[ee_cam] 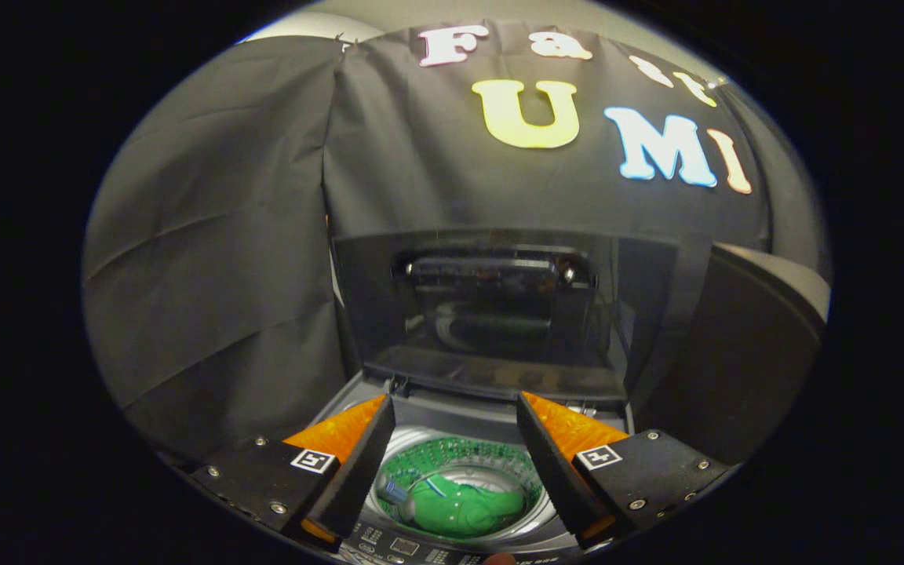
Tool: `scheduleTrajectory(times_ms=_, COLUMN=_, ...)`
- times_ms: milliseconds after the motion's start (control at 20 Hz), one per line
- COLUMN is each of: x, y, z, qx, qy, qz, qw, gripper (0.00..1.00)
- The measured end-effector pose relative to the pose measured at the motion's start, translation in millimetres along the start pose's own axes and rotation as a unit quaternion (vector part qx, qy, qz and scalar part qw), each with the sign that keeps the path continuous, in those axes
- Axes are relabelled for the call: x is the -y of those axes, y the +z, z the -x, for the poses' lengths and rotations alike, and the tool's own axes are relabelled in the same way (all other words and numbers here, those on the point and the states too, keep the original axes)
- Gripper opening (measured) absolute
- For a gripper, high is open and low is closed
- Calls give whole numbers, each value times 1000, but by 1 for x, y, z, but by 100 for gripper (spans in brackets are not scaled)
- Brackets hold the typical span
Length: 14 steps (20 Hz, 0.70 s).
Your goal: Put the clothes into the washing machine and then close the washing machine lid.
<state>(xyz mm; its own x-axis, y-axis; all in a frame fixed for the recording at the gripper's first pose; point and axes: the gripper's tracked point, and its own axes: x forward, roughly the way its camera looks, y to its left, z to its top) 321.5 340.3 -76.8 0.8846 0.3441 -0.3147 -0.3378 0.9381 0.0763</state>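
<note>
Claw [456,412] released, empty; one green garment [464,506] in drum; one lid [491,314] upright.

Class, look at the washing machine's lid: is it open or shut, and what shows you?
Open. The lid stands upright behind the drum, where green clothes lie. The gripper's jaws are apart, holding nothing.

claw [456,439] | two black fingers, orange outer faces | square black-white marker tags | silver screws on mounts
</note>
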Motion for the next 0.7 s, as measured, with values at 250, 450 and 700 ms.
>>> scheduleTrajectory(times_ms=250, x=8, y=54, z=-4, qx=58, qy=-17, qz=1, qw=998, gripper=96)
scheduleTrajectory(times_ms=450, x=14, y=89, z=-12, qx=81, qy=-30, qz=-3, qw=996, gripper=96)
scheduleTrajectory(times_ms=700, x=24, y=120, z=-31, qx=88, qy=-48, qz=-19, qw=995, gripper=96)
